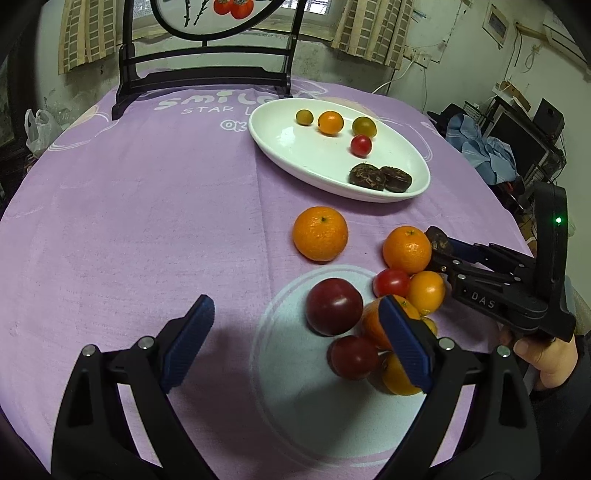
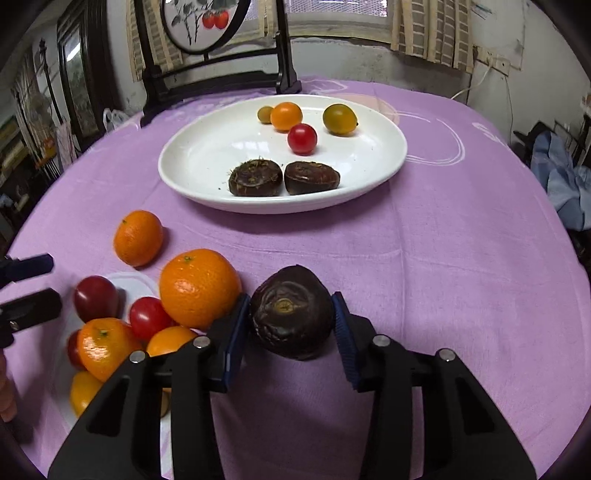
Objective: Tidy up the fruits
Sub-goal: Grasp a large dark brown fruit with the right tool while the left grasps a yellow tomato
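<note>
While pinched between both pads, dark water chestnut (image 2: 291,317) sits centred in right gripper (image 2: 291,332), angled downward, orange (image 2: 199,288) at 9 o'clock; left gripper (image 1: 295,343) spread, empty.

Ahead of me a dark wooden screen (image 2: 218,48) painted with 2 red fruits stands before a window with checked curtains (image 1: 373,29). Stained white walls (image 1: 454,55); cluttered shelves (image 1: 532,122) at right.

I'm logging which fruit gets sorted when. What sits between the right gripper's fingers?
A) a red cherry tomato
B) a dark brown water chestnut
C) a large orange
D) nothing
B: in the right wrist view the right gripper has both blue pads against a dark brown water chestnut, like the two already on the white plate.
</note>
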A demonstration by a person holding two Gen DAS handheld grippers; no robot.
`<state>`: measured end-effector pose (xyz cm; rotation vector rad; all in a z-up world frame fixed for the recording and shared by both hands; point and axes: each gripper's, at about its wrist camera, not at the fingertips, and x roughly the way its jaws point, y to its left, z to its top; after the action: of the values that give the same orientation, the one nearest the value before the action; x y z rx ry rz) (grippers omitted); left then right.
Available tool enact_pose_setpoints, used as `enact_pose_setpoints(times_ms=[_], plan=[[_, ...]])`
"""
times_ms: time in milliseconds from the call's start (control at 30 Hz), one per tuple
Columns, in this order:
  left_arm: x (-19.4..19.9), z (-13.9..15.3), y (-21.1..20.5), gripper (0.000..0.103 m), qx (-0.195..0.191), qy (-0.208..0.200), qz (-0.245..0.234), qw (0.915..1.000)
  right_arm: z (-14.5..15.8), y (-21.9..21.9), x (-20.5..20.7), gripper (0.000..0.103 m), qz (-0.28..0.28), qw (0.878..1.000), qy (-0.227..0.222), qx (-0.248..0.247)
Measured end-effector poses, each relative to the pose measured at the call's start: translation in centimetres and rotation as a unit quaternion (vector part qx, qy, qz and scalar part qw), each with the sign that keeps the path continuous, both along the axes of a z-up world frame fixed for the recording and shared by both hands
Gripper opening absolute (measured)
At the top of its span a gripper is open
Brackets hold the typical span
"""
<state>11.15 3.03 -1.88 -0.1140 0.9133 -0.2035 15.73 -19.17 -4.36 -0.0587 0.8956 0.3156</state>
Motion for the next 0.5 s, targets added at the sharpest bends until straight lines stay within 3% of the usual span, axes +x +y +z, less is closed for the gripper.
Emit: enact_pose_setpoints(times_ms=[267,500], plan=[[-1.5,0.0,-1.7,0.092,-0.014,0.005,-0.027,0.9995,1.4,-2.0,-3.7,0.044,-0.026,0.999,-0.021,0.016],[-4.4,-0.7,-4.1,0.092,0.003,0.026,-0.036,0.9990,1.8,-2.9,-4.5,0.044,-0.031,0.998,-0.031,0.033]])
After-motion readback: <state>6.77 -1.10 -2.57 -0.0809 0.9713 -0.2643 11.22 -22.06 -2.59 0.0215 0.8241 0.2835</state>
